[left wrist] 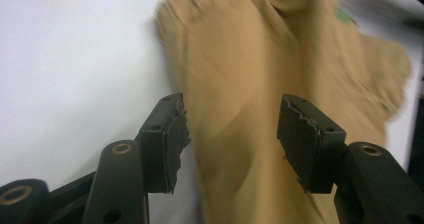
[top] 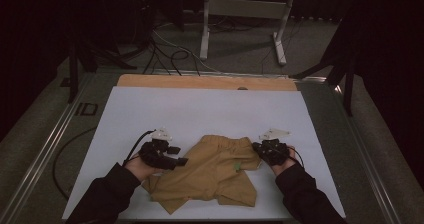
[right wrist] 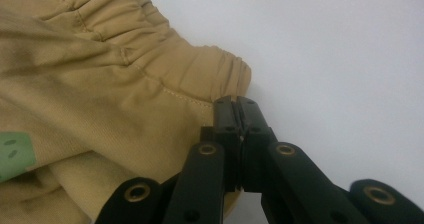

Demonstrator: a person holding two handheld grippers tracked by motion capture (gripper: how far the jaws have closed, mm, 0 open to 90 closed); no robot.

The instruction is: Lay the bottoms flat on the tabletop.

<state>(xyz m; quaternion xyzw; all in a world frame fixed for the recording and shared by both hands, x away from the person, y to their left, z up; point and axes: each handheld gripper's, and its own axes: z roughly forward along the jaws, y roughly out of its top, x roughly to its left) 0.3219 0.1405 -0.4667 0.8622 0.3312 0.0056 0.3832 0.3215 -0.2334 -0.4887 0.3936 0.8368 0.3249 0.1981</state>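
A pair of tan shorts (top: 215,169) lies crumpled on the white board (top: 200,109), waistband toward the far side, with a small green tag (top: 236,167) near its right edge. My left gripper (top: 179,155) sits at the left edge of the shorts. In the left gripper view its jaws stand open (left wrist: 230,129) over the tan cloth (left wrist: 250,84), and the pads do not press on it. My right gripper (top: 256,148) is at the waistband's right corner. In the right gripper view it (right wrist: 239,104) is shut on the edge of the gathered waistband (right wrist: 100,94), with the green tag (right wrist: 15,154) at the left.
The white board covers a wooden tabletop (top: 205,81) with metal rails along both sides. Beyond the table, cables (top: 170,54) trail over the floor near a white metal frame (top: 240,9). Bare board lies on the far side of the shorts.
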